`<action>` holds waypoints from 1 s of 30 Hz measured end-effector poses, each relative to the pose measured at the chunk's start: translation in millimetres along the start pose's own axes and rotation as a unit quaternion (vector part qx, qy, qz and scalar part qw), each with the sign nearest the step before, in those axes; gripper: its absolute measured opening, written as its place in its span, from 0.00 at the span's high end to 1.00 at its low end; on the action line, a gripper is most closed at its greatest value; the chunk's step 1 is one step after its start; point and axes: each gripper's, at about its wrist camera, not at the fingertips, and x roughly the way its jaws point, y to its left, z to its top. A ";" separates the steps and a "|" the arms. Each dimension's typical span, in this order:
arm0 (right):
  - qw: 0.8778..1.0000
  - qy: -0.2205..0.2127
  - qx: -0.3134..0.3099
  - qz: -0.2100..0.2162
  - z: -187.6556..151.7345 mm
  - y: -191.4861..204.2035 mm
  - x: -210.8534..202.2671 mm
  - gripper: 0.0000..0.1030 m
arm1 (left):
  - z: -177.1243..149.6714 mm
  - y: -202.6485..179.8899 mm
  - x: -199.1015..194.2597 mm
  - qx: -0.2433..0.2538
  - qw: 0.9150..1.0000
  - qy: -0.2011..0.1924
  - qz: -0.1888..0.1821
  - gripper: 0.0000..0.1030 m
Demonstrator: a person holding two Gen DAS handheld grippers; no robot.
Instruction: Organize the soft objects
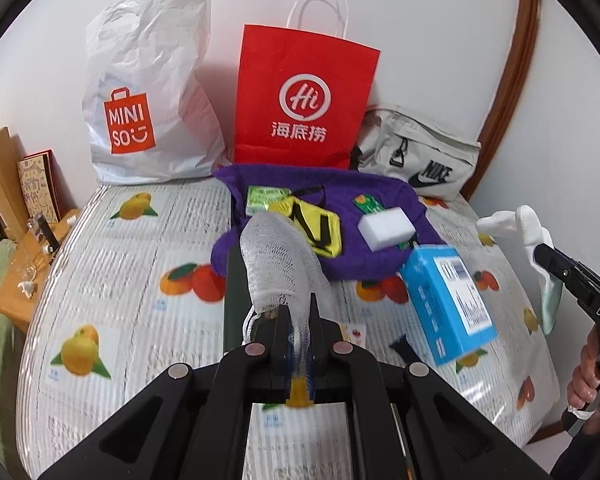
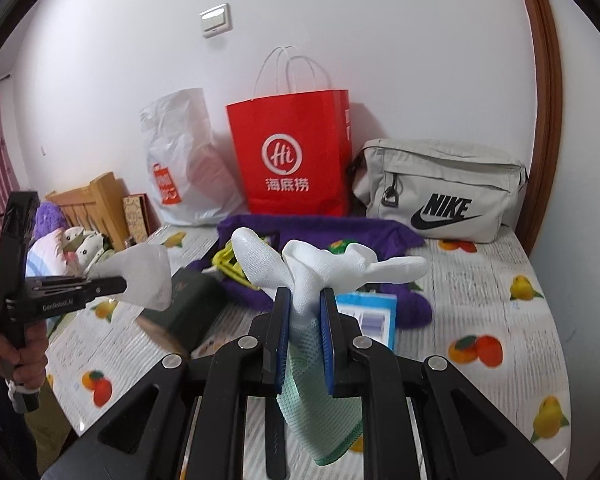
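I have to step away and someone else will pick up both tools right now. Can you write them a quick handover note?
Left tool: shut on a white mesh pouch, held above the table.
Right tool: shut on a white glove with a green cuff, also lifted.
On the table: purple cloth with a white sponge, a yellow item and green packets on it; blue box beside it.
Against the wall: white plastic bag, red paper bag, grey waist bag.
Done: two soft items picked up.
Left: put both somewhere, probably a bag, then handle the cloth and sponge.
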 end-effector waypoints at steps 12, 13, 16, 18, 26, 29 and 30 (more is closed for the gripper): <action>1.000 0.008 0.011 0.006 44.3 -25.8 66.2 0.86 | 44.7 -1.5 41.3 -0.003 1.000 0.001 0.002 0.95; 1.000 0.009 0.011 0.008 47.1 -27.0 72.8 0.86 | 47.8 -1.6 45.0 -0.004 1.000 0.002 -0.001 0.95; 1.000 0.012 0.008 0.010 56.2 -28.9 89.6 0.86 | 56.7 -1.7 57.4 -0.005 1.000 0.005 -0.004 0.95; 1.000 0.012 0.004 0.012 61.4 -29.0 97.9 0.86 | 61.2 -1.7 63.5 -0.004 1.000 0.007 -0.004 0.95; 1.000 0.022 -0.012 0.014 82.2 -31.3 138.3 0.86 | 83.4 -1.9 98.0 -0.012 0.999 0.021 -0.023 0.95; 0.999 0.029 -0.021 0.015 88.3 -32.8 154.5 0.86 | 92.9 -6.0 112.2 -0.003 0.999 0.021 -0.024 0.95; 0.999 0.032 -0.027 0.013 90.7 -33.2 160.9 0.86 | 95.0 -6.9 116.6 -0.001 0.999 0.023 -0.025 0.95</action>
